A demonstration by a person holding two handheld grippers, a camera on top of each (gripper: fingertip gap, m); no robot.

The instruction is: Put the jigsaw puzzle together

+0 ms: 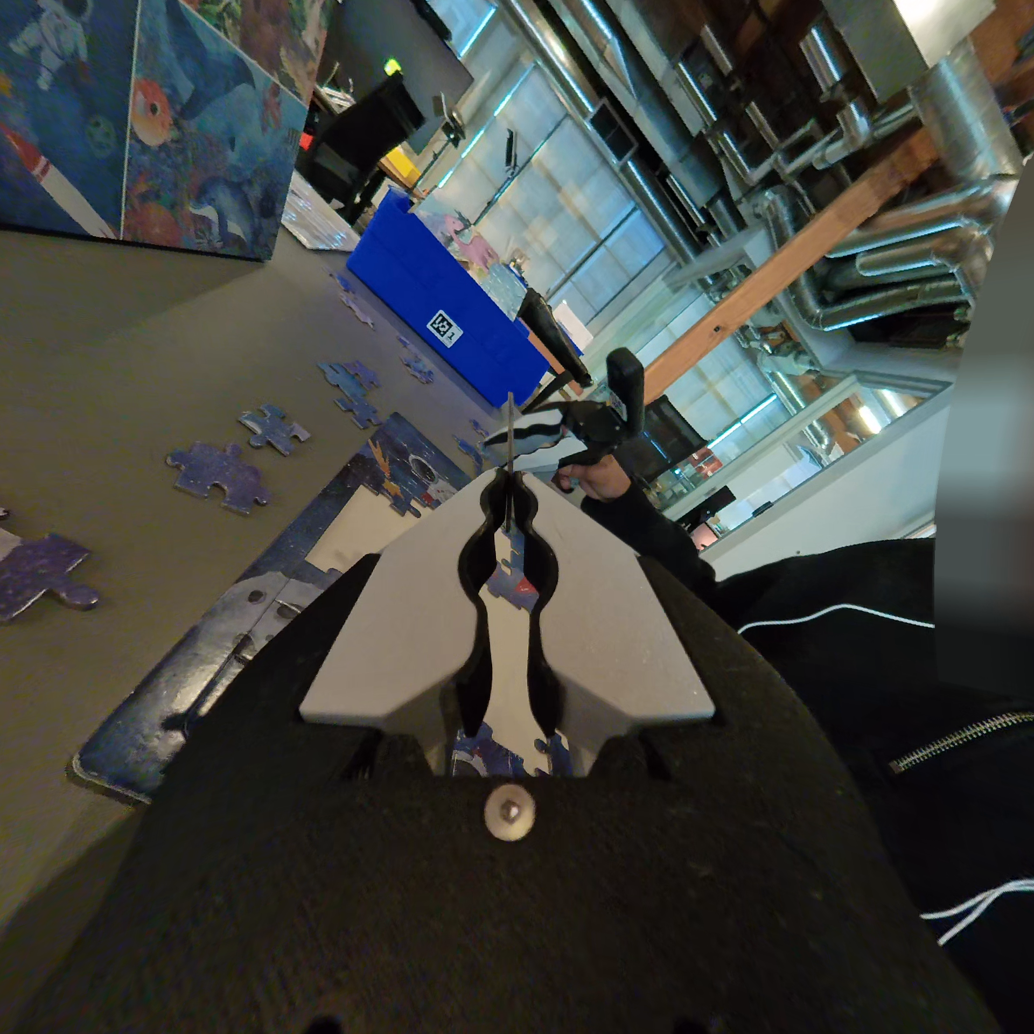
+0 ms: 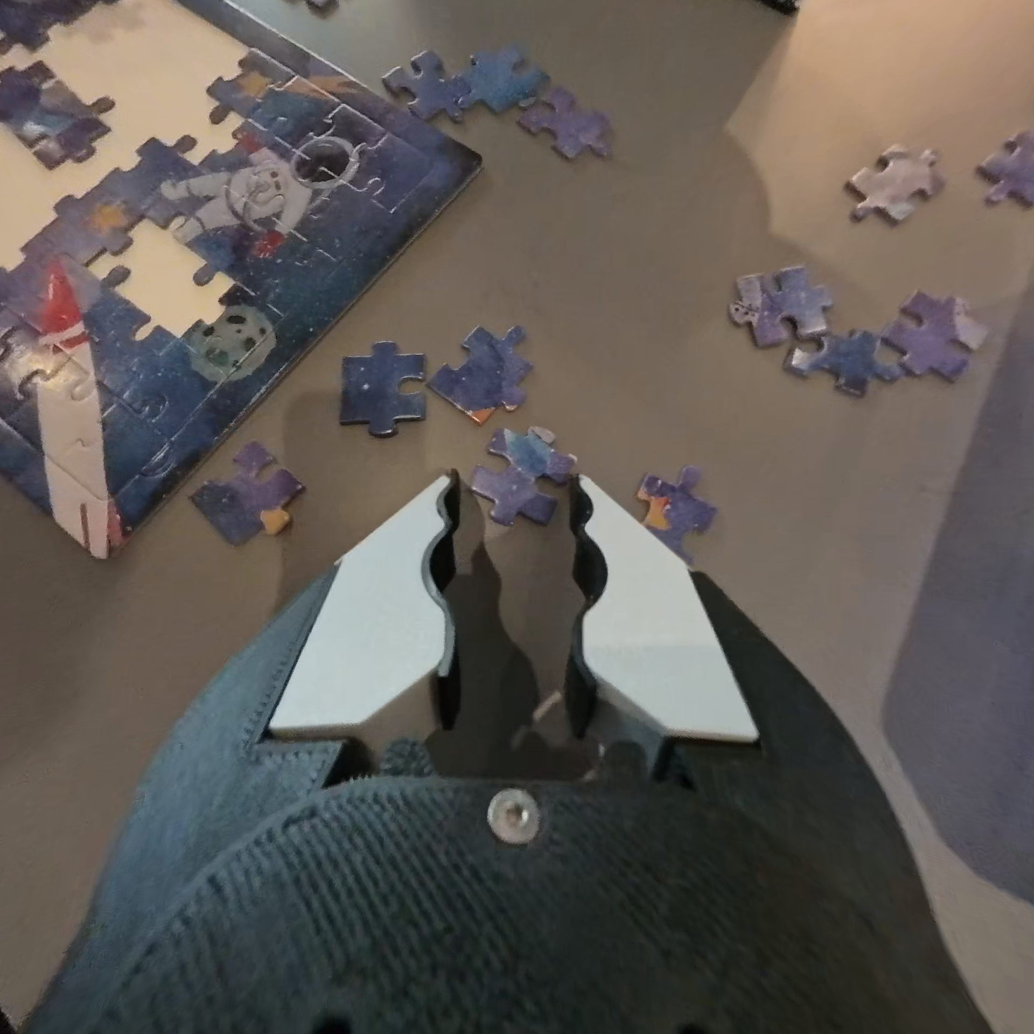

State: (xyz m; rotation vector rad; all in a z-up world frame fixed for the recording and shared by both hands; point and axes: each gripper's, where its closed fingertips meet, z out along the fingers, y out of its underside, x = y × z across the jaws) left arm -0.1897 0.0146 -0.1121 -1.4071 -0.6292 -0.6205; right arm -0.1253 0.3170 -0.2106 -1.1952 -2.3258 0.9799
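The space jigsaw puzzle board [image 2: 358, 235] lies on the grey table, partly filled, with white gaps; it also shows in the left wrist view [image 1: 224, 643]. My left gripper [image 1: 508, 475] is shut on a puzzle piece [image 1: 510, 431], held edge-on above the board. My right gripper [image 2: 515, 481] is open and empty, low over a purple loose piece [image 2: 517, 495] that lies between its fingertips. The right gripper also shows in the left wrist view [image 1: 503, 445], held by a hand. Several loose pieces [image 2: 383, 389] lie near the board's edge.
More loose pieces lie scattered on the table [image 2: 783, 308] [image 1: 221, 475]. A blue bin [image 1: 436, 313] stands at the back, and a large picture-printed puzzle box [image 1: 140, 123] at the back left. A person's black sleeve [image 1: 839, 615] is at the right. Left tips to right tips: about 35 cm.
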